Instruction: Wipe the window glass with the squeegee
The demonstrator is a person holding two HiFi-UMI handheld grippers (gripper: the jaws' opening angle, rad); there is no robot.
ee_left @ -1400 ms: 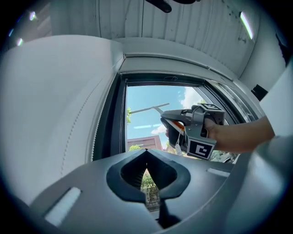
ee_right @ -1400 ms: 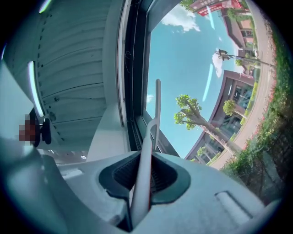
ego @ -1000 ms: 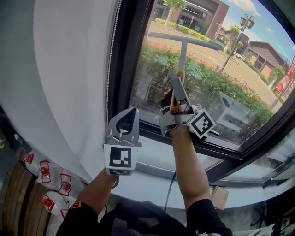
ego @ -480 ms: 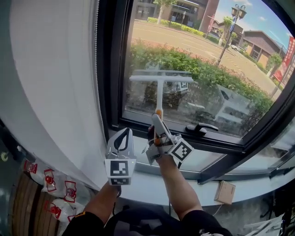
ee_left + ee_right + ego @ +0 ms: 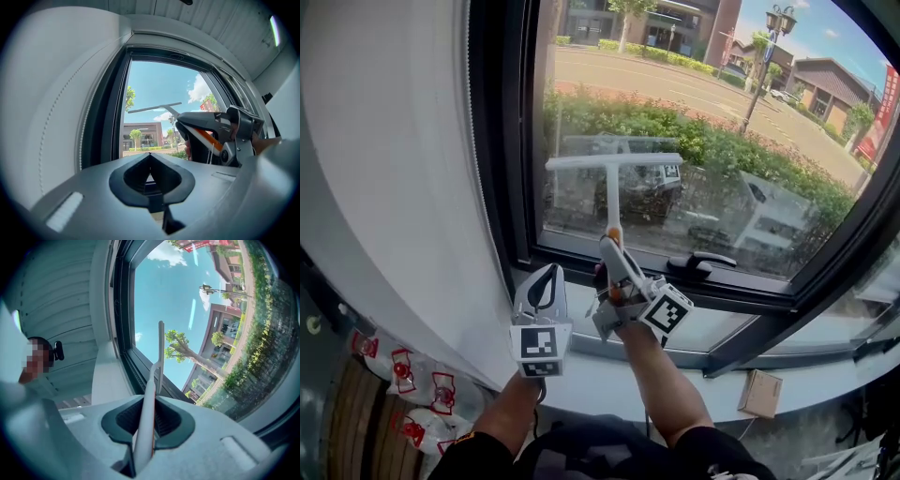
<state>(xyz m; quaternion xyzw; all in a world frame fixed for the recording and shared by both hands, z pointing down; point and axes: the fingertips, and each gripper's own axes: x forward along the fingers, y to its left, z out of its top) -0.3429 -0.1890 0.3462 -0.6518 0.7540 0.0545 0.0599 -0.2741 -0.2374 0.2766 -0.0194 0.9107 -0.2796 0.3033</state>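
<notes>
Low on the clear window glass [image 5: 741,131], my right gripper [image 5: 610,246] clamps the white T-shaped squeegee [image 5: 611,178], left gripper [image 5: 549,274] closed, empty.

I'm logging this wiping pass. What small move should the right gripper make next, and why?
Probably draw the squeegee straight down to the lower frame: the right gripper is shut on its handle, and a strip of glass lies below the blade.

L gripper [image 5: 150,155] fingers [image 5: 125,176] together, empty, squeegee [image 5: 154,107] by window glass [image 5: 150,84]
</notes>
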